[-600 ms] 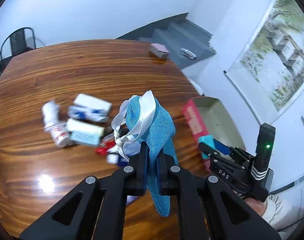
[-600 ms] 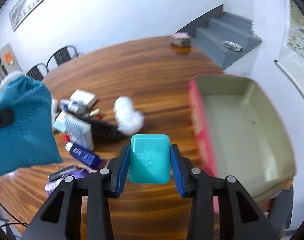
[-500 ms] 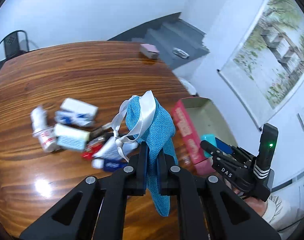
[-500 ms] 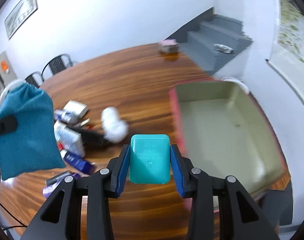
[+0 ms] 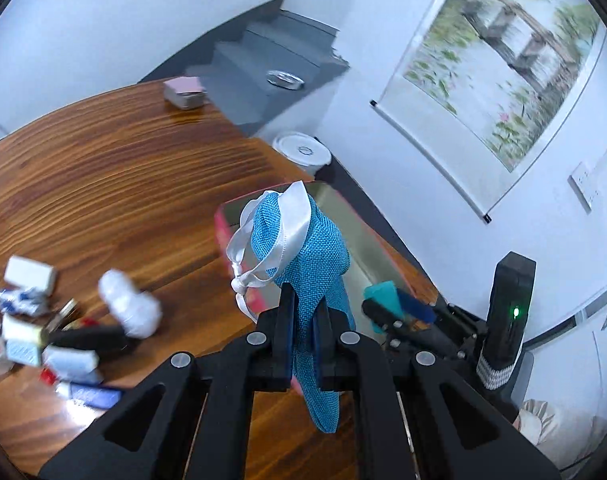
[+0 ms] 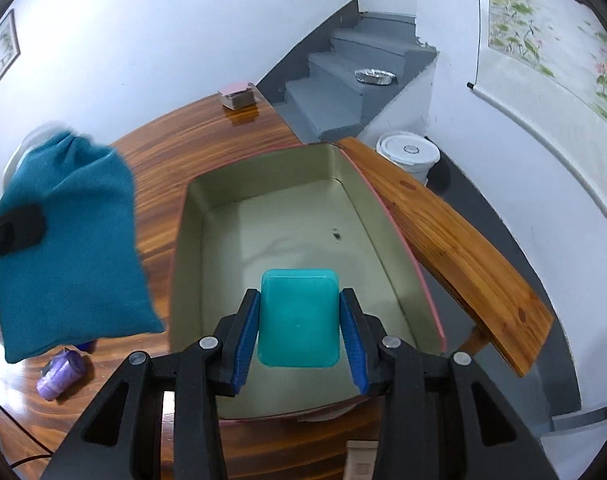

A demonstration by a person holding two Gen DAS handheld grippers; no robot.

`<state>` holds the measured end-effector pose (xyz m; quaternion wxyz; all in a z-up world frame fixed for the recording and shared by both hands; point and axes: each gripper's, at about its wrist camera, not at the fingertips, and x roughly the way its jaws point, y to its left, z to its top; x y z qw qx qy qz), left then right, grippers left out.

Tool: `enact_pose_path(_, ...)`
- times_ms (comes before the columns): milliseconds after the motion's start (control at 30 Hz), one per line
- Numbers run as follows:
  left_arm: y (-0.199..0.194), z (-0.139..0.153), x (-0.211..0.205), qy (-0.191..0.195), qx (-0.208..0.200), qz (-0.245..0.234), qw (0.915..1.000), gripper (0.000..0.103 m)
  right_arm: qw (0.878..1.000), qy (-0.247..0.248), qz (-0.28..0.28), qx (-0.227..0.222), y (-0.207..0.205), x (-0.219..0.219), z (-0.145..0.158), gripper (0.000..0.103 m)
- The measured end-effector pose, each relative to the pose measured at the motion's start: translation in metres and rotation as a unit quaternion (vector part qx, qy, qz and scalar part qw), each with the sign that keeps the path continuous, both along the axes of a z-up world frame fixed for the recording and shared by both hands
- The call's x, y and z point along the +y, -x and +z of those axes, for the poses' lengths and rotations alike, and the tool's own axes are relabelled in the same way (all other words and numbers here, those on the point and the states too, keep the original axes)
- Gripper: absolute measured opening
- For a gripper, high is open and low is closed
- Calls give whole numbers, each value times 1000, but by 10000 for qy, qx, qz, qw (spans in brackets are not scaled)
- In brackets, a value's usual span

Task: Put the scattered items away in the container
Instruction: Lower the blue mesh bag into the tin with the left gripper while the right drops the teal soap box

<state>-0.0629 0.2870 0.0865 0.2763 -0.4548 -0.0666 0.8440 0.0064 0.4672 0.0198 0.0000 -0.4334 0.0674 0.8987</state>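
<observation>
My left gripper [image 5: 303, 320] is shut on a blue woven drawstring pouch [image 5: 303, 240] with a white ribbon, held above the table in front of the box. The pouch also shows at the left of the right wrist view [image 6: 67, 240]. My right gripper [image 6: 299, 316] is shut on a teal plastic case [image 6: 299, 312], held over the near end of the pink box [image 6: 407, 248], whose olive inside is bare. The right gripper and case also show in the left wrist view [image 5: 387, 300]. Scattered toiletries [image 5: 63, 344] lie on the table at the left.
The wooden table [image 5: 103, 184] carries a white crumpled ball [image 5: 129, 308], a small pink-topped box [image 5: 183, 90] at its far edge and a purple roll [image 6: 61, 368]. A white bucket [image 6: 407, 154] stands on the floor past the table. Grey stairs [image 6: 343, 80] rise behind.
Both grippers have swung right toward the box with their loads. The teal case has gone from beside the box to over its inside. The pouch now hangs in front of the box.
</observation>
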Motion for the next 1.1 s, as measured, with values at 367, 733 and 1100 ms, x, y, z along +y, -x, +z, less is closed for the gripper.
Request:
enact_pose_path(367, 16, -33, 56, 634, -201, -235, 9975, 8, 9996, 180, 31, -195, 18, 20, -22, 44)
enact_pose_path(733, 6, -29, 68, 1052, -278, -225, 9938, 35, 9996, 196, -54, -175, 23, 21, -24, 79)
enact_pose_path(1100, -10, -16, 4, 870, -484, 619, 9931, 58, 9995, 261, 142, -99, 15, -4, -19, 79)
